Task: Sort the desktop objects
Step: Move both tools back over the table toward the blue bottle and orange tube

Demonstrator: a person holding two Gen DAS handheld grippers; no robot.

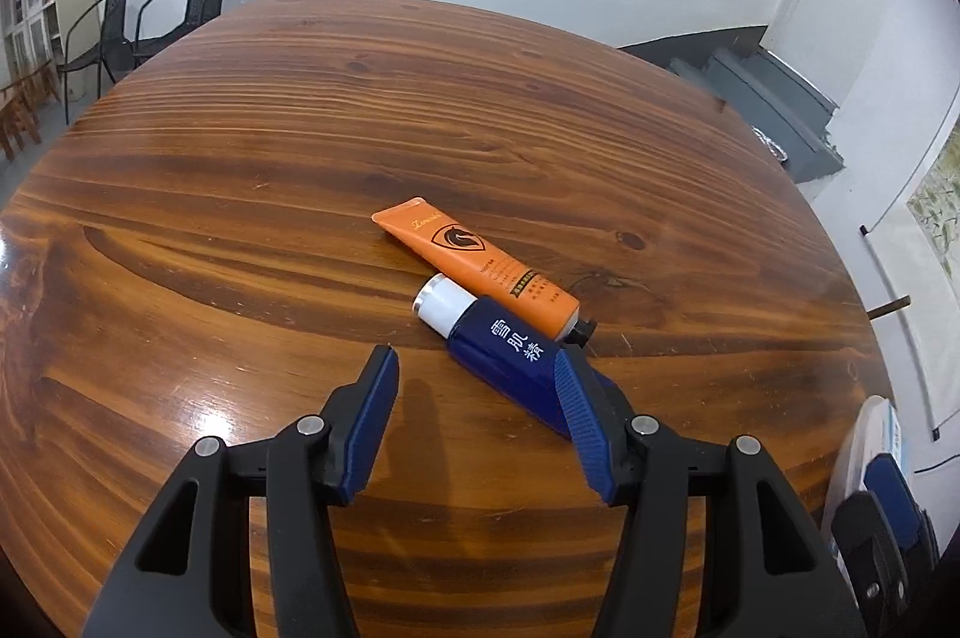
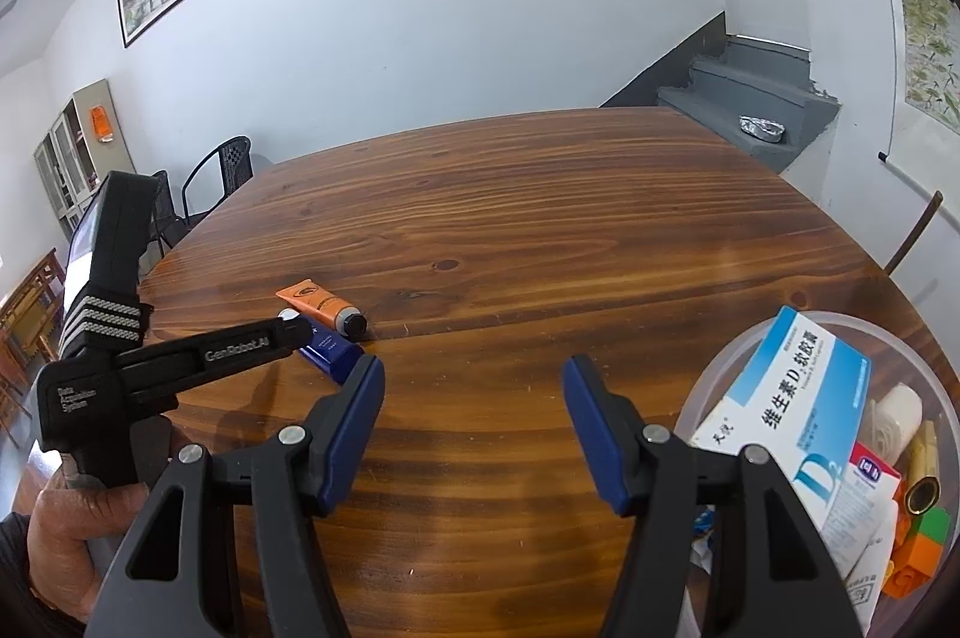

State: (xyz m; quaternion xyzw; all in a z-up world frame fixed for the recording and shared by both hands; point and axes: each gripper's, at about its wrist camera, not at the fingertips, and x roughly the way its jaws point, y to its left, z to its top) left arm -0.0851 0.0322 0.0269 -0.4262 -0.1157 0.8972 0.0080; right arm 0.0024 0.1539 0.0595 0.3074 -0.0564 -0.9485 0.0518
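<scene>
I see my left gripper (image 1: 477, 359) spread wide, its right finger over the blue tube (image 1: 498, 344), which lies touching the orange tube (image 1: 480, 272) on the table (image 1: 240, 158). My right gripper (image 2: 474, 368) hangs spread beside the clear bowl (image 2: 708, 386).

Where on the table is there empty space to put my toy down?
The wooden table is bare beyond the orange tube and blue tube, out to its far edge, and between the tubes and the clear bowl. The bowl is crowded with a blue-and-white box and small things.
</scene>
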